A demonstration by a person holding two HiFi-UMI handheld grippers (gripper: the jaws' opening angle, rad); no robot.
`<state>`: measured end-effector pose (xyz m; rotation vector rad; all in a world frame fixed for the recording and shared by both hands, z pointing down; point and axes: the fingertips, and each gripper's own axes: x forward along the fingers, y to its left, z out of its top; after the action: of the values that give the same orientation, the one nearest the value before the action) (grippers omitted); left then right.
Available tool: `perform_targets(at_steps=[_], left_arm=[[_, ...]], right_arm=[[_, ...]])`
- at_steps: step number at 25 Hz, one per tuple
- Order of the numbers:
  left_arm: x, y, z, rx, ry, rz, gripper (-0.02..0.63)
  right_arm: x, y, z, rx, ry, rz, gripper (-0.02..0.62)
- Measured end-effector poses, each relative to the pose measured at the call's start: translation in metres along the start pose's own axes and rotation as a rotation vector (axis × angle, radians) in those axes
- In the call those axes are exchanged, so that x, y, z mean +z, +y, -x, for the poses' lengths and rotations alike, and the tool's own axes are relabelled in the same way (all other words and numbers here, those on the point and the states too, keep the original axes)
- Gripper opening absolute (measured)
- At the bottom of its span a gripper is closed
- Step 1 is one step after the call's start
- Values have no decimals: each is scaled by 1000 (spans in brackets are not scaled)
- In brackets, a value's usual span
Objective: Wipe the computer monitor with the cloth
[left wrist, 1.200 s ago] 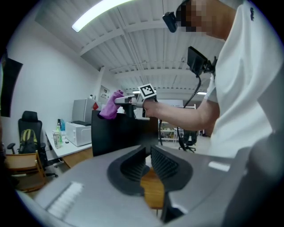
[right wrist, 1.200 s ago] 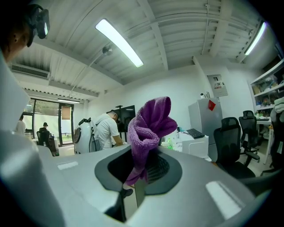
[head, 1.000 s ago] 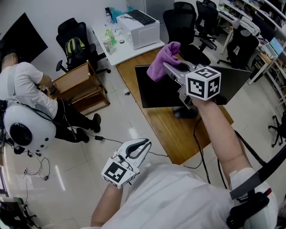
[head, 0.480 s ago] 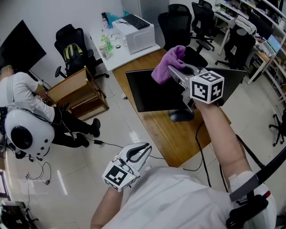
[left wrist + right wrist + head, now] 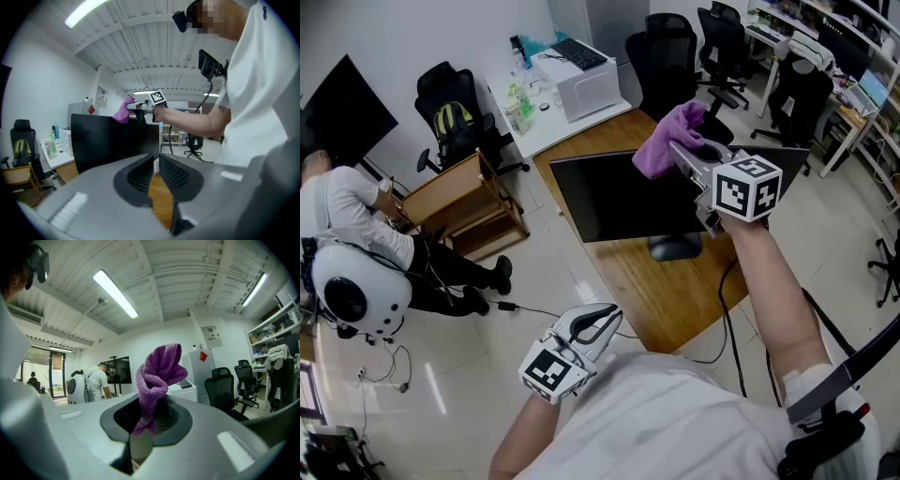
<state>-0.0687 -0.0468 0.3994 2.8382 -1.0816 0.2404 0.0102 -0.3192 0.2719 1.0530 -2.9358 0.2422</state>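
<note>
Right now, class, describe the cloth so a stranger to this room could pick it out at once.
Find the wooden desk in the middle of the office, with a black monitor standing on it. At the monitor's top edge, the right gripper is shut on the cloth: the only purple, crumpled, soft thing there.

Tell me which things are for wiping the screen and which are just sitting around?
For the job:
purple cloth, pinched in the right gripper
black monitor on the wooden desk

Just around:
office chairs
white box
bottles
backpack
left gripper, holding nothing
</note>
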Motion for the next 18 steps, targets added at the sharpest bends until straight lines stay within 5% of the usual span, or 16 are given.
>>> perform_targets(at_steps=[18], left_arm=[[9, -29, -49, -49, 32, -36, 57]], right_arm=[[7, -73, 61, -83, -45, -29, 48]])
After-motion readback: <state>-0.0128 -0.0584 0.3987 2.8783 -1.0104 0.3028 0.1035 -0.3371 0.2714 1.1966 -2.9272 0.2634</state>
